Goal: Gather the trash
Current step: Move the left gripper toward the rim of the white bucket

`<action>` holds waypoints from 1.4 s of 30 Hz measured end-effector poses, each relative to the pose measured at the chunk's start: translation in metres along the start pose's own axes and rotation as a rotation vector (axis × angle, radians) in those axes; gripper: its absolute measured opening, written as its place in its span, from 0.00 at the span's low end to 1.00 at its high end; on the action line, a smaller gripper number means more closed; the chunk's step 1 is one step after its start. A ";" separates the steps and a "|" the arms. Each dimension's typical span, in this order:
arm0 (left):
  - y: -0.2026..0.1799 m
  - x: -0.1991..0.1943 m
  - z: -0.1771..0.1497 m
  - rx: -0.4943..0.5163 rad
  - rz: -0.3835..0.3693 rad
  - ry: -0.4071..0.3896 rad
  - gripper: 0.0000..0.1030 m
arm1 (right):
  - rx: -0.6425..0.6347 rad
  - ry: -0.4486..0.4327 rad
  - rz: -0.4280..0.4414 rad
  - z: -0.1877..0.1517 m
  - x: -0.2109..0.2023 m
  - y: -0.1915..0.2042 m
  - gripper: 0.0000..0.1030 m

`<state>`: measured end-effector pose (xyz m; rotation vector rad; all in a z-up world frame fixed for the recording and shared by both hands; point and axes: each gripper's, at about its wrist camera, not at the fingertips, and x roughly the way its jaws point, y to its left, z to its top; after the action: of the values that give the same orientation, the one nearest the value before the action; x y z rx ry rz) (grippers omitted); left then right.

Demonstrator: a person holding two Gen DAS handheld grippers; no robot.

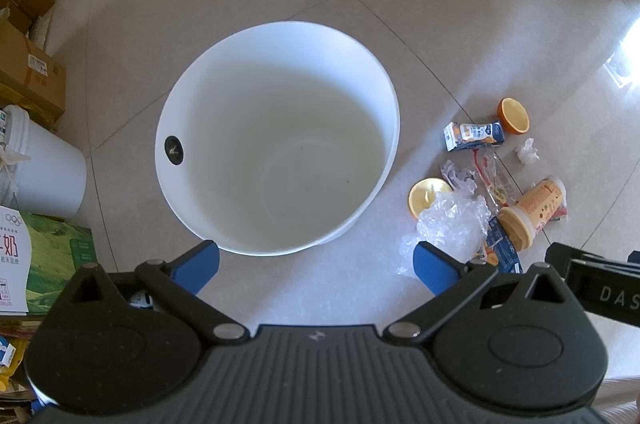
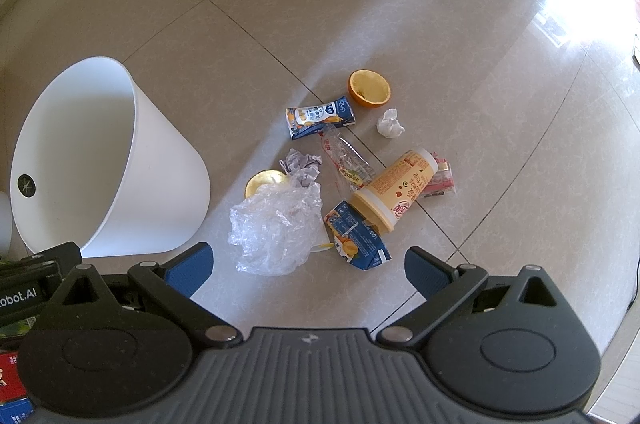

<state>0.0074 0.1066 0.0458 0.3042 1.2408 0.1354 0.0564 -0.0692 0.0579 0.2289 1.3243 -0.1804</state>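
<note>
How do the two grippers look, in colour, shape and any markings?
Both the left gripper and the right gripper look alike: a black ribbed body, two rounded black housings, black link bars with silver pins, and blue finger pads. A small pale logo sits in the middle of each body.

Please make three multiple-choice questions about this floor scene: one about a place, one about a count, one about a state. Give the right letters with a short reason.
1. Where does the crumpled white tissue lie?
A. inside the bin
B. on the floor beside the orange half
C. on top of the plastic bag

2. How many blue drink cartons are on the floor?
A. one
B. two
C. four

3. In what state is the white bin?
A. upright and empty
B. tipped on its side
C. full of trash

Answers:
1 B, it sits on the tiles just below the orange half.
2 B, one carton near the orange half, another by the yellow cup.
3 A, the left wrist view shows its bare bottom.
</note>
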 end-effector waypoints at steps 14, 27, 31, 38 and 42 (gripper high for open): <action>0.004 0.002 0.003 -0.003 -0.004 -0.005 0.99 | 0.001 -0.003 -0.002 0.001 -0.001 0.001 1.00; 0.010 0.010 0.005 -0.019 -0.043 -0.047 0.99 | -0.014 -0.023 -0.001 0.000 -0.004 0.003 1.00; 0.015 0.015 0.005 -0.020 -0.048 -0.053 0.99 | -0.033 -0.042 -0.003 0.000 -0.006 0.006 1.00; 0.032 0.026 0.008 -0.042 -0.034 -0.097 0.99 | -0.035 -0.040 -0.005 0.002 -0.005 0.008 1.00; 0.044 0.038 0.011 -0.056 -0.002 -0.116 0.99 | -0.041 -0.036 -0.002 0.001 -0.005 0.009 1.00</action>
<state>0.0328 0.1573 0.0278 0.2594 1.1201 0.1486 0.0582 -0.0606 0.0637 0.1886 1.2914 -0.1586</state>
